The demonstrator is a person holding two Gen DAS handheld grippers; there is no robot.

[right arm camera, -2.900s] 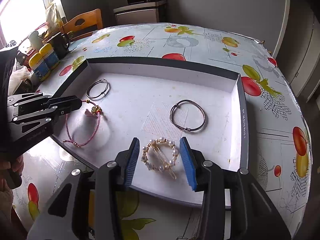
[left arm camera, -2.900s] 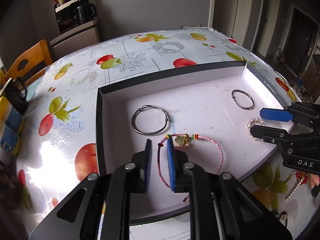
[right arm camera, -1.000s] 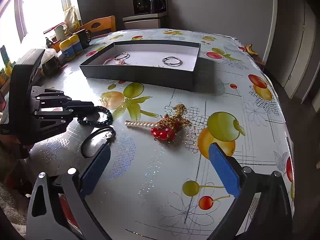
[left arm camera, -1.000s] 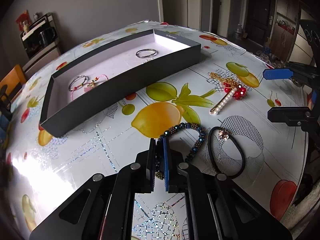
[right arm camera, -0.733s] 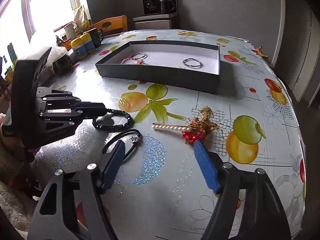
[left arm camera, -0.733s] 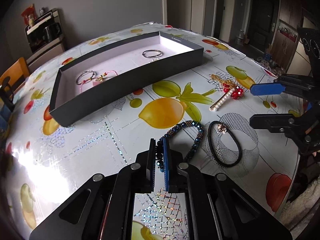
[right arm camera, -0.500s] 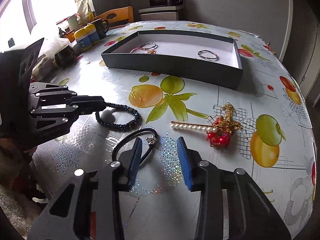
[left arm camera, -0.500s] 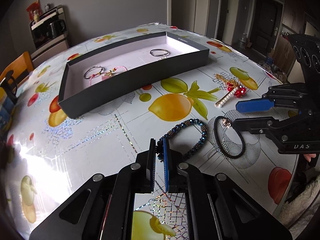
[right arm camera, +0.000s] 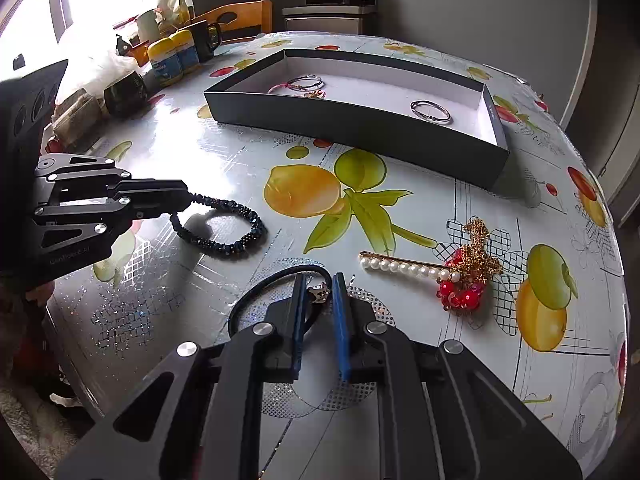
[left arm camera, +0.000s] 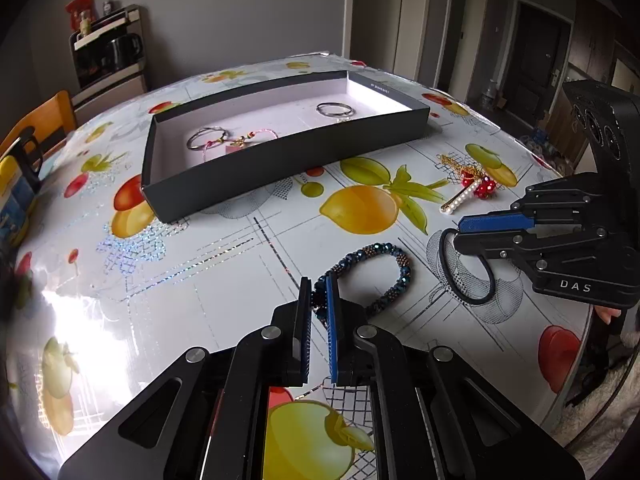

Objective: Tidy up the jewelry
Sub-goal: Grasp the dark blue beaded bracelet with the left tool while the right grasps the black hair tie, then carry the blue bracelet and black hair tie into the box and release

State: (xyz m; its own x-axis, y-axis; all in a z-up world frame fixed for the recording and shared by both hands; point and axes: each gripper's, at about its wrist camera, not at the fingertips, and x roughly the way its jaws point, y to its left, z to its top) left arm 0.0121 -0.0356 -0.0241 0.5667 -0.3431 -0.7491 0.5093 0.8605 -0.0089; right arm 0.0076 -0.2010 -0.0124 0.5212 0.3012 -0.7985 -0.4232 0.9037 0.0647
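Fruit-printed oilcloth covered the table we worked on, with a grey wall and a wooden chair behind. Our left gripper had its two fingers clamped on one dark beaded bracelet, whose free loop lay on the cloth ahead. Our right gripper had just been closing; its two blue pads stood narrow around the black hair tie at its small metal charm, and appeared to pinch it, the rest of the loop lying flat to the left. Just right of that lay one pearl hair clip, its end touching one red-bead and gold-chain piece. Farther out sat one shallow black tray with a white floor. Inside it we counted three pieces plainly: one silver bangle near the right end, and at the left end one more silver bangle touching one pink cord bracelet. A pale speck beside the right bangle was too small to name. Beyond the tray's left end stood two yellow-lidded jars and two dark mugs
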